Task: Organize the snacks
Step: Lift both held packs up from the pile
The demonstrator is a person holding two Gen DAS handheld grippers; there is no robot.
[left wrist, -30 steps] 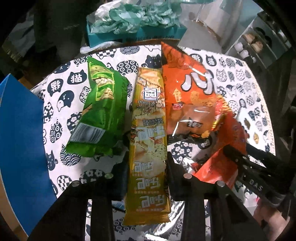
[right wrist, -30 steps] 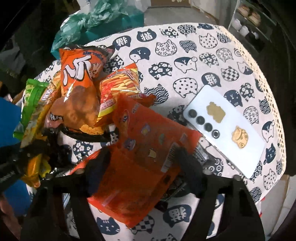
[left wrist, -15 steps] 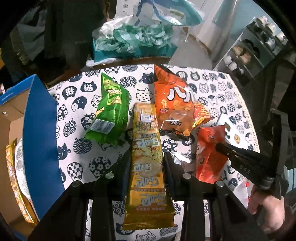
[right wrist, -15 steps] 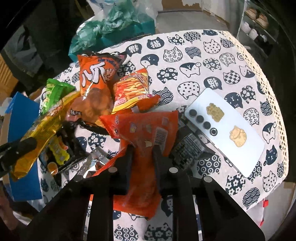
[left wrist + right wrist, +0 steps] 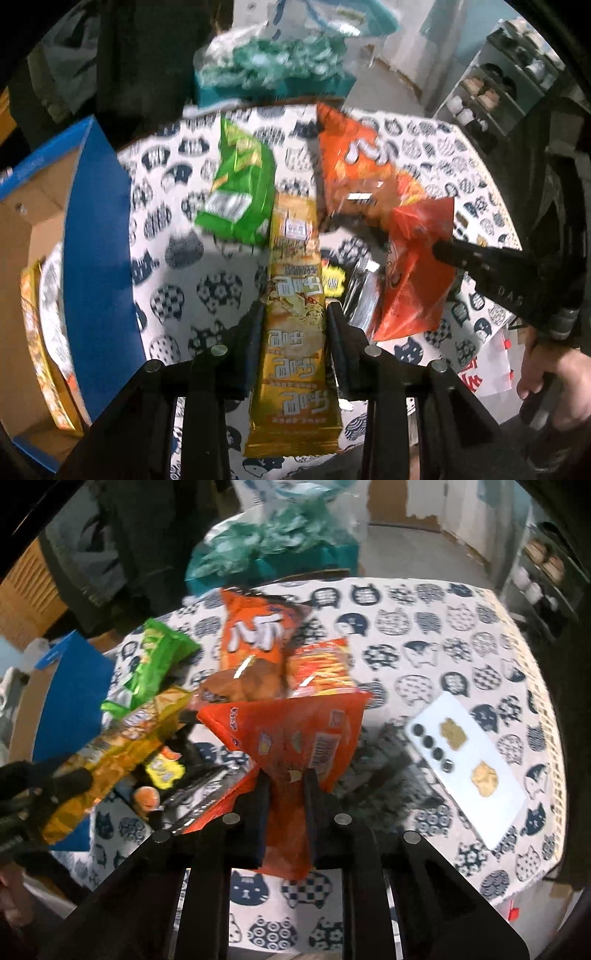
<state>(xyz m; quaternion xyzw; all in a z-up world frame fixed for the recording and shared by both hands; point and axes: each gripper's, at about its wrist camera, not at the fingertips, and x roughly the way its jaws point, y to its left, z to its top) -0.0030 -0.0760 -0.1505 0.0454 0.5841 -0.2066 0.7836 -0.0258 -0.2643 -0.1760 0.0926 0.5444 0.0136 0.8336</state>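
Note:
My left gripper (image 5: 294, 314) is shut on a long yellow snack pack (image 5: 295, 295) and holds it above the table; it shows at the left of the right wrist view (image 5: 110, 753). My right gripper (image 5: 286, 779) is shut on a red-orange snack bag (image 5: 291, 734), lifted off the table; it shows at the right of the left wrist view (image 5: 417, 269). A green bag (image 5: 240, 192), a large orange bag (image 5: 354, 170) and a small red-orange bag (image 5: 321, 664) lie on the cat-print tablecloth (image 5: 424, 635).
A blue cardboard box (image 5: 96, 251) stands open at the table's left, with packs inside (image 5: 33, 332). A white phone (image 5: 465, 768) lies at the right. Small dark and yellow packets (image 5: 173, 771) lie near the middle. A teal bag (image 5: 273, 70) sits behind the table.
Both grippers have risen and pulled back with their packs. The right gripper closed on the red-orange bag. The blue box has come further into view at the left.

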